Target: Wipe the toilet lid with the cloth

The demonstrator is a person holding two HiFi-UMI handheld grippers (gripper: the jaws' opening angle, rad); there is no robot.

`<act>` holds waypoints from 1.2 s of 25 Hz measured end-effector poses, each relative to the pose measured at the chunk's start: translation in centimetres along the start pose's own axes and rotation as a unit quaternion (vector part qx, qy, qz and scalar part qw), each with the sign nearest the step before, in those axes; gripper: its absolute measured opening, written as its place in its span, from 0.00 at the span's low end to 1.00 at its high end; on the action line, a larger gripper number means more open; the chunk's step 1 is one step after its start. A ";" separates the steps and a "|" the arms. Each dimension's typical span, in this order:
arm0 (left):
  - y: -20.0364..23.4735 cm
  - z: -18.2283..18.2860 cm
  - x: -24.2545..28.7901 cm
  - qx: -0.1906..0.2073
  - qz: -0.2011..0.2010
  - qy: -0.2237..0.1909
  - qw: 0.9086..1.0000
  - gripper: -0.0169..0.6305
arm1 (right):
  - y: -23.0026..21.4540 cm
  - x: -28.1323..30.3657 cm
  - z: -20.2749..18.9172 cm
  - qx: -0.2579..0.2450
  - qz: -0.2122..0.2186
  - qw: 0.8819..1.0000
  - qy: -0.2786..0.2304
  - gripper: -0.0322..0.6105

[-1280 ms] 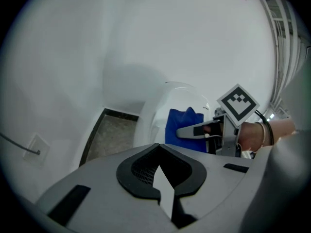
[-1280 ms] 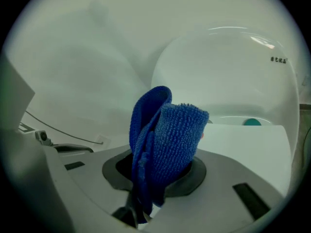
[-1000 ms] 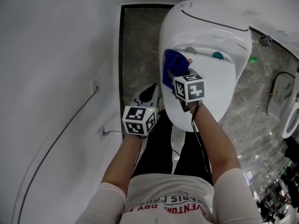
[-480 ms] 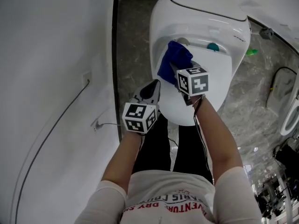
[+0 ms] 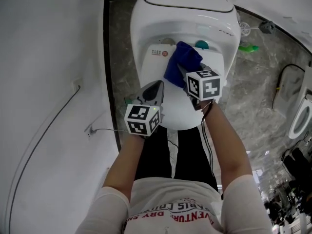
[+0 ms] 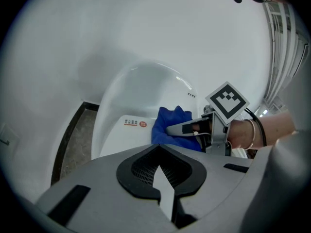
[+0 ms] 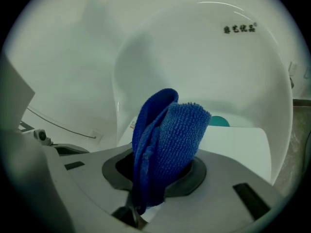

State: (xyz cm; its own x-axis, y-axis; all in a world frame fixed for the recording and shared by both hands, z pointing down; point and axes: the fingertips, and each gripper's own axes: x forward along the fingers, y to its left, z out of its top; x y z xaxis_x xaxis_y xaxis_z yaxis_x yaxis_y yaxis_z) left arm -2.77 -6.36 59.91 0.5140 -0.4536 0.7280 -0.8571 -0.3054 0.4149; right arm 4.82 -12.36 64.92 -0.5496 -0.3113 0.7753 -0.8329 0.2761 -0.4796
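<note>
The white toilet lid (image 5: 168, 104) is down. A blue cloth (image 5: 181, 62) hangs bunched over the lid's rear middle, and my right gripper (image 5: 183, 71) is shut on it. In the right gripper view the cloth (image 7: 167, 144) stands up out of the jaws of that gripper (image 7: 150, 188), with the lid (image 7: 238, 144) beyond. My left gripper (image 5: 157, 87) hovers over the lid's front left, shut and empty. In the left gripper view its jaws (image 6: 159, 171) meet, and the right gripper (image 6: 179, 129) holds the cloth (image 6: 167, 123) ahead.
A red-marked label (image 5: 157, 52) and a teal cap (image 5: 201, 44) sit at the lid's rear. The white wall (image 5: 48, 82) with a socket and cable lies close on the left. On the grey stone floor to the right are a green object (image 5: 248, 48) and a white fixture (image 5: 297, 123).
Both grippers have moved forward over the lid toward the tank. The cloth went from the lid's left rear to its rear middle. The left gripper came in from beside the toilet.
</note>
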 end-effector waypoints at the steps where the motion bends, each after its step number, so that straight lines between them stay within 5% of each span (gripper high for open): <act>1: -0.7 0.0 0.3 0.000 0.000 -0.001 1.000 0.04 | -0.7 -0.5 -0.2 0.003 0.000 1.000 0.001 0.20; 11: -6.9 1.3 3.9 0.013 0.005 -0.010 1.000 0.04 | -7.5 -5.3 -1.5 0.002 -0.016 1.000 0.015 0.20; 20: -10.8 -1.3 4.8 0.014 0.002 0.006 1.000 0.04 | -12.1 -8.8 -3.6 0.007 -0.041 0.999 0.019 0.20; 24: -11.0 -1.8 3.3 0.000 0.011 0.002 1.000 0.04 | -14.1 -10.1 -4.6 -0.015 -0.070 0.996 0.047 0.20; 30: -8.5 -2.2 1.1 0.011 0.014 0.005 1.000 0.04 | -11.8 -11.1 -4.5 0.030 -0.081 0.996 0.018 0.20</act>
State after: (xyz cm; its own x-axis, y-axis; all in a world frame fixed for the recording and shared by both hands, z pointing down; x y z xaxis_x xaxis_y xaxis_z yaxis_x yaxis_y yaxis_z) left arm 4.98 -2.41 58.46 0.4901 -0.4536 0.7444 -0.8697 -0.3109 0.3833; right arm 21.05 -8.03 63.83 -0.4058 -0.3150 0.8580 -0.9135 0.1700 -0.3696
